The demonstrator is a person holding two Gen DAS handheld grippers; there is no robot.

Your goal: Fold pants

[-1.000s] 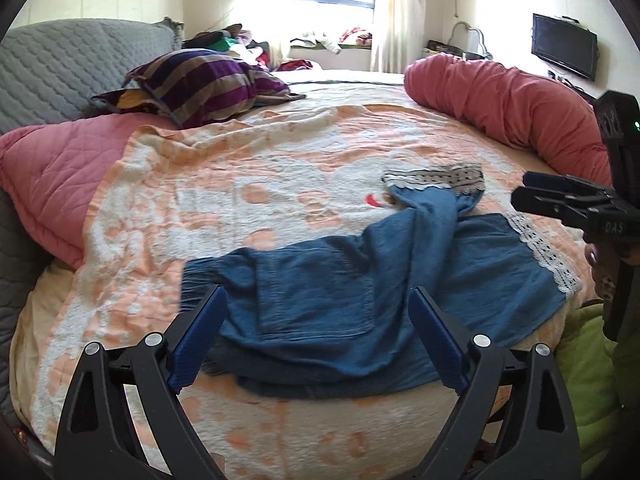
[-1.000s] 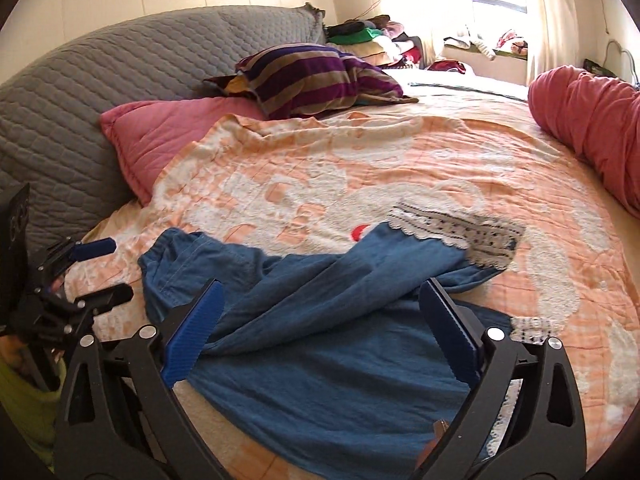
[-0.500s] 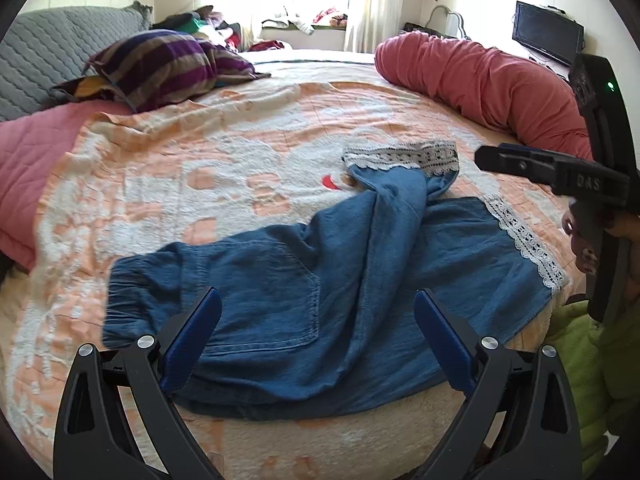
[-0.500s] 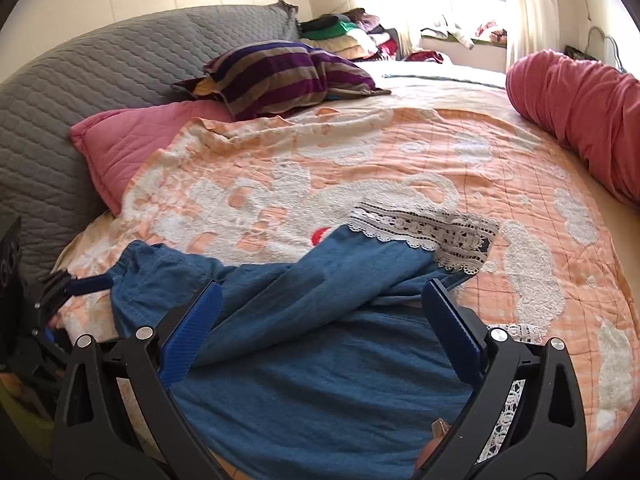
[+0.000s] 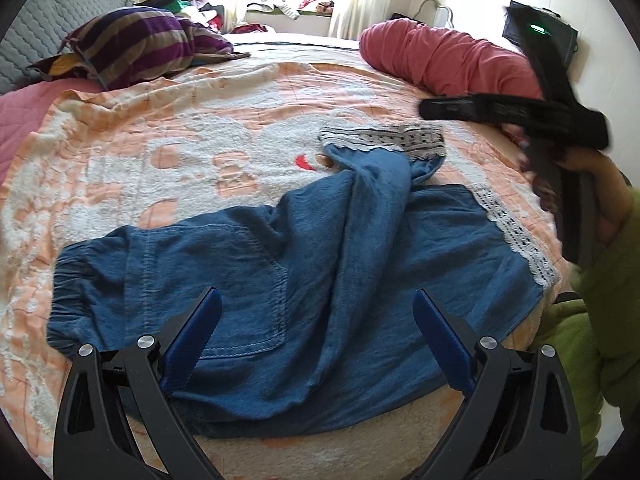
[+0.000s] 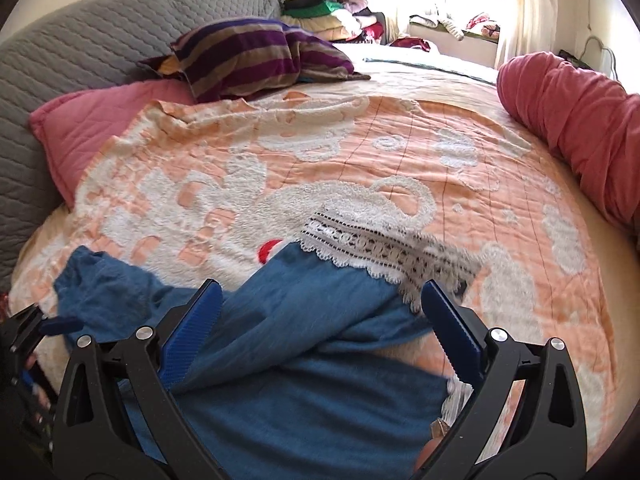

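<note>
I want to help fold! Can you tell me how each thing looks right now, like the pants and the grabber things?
blue pants: spread on the bed, not yet folded, one leg twisted across the other.
lace cuff: lying flat on the blanket.
left gripper: fingers open, holding nothing.
right gripper: fingers open, holding nothing, over the twisted leg.
orange blanket: spread out, a bit wrinkled.

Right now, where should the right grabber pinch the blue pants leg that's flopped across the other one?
Probably at the lace cuff of the twisted upper leg. It lies flat on the blanket, free of the other leg, just ahead of the open right gripper. Come in low from the near side, pinching the cuff's right corner, where its edge looks slightly raised.
</note>
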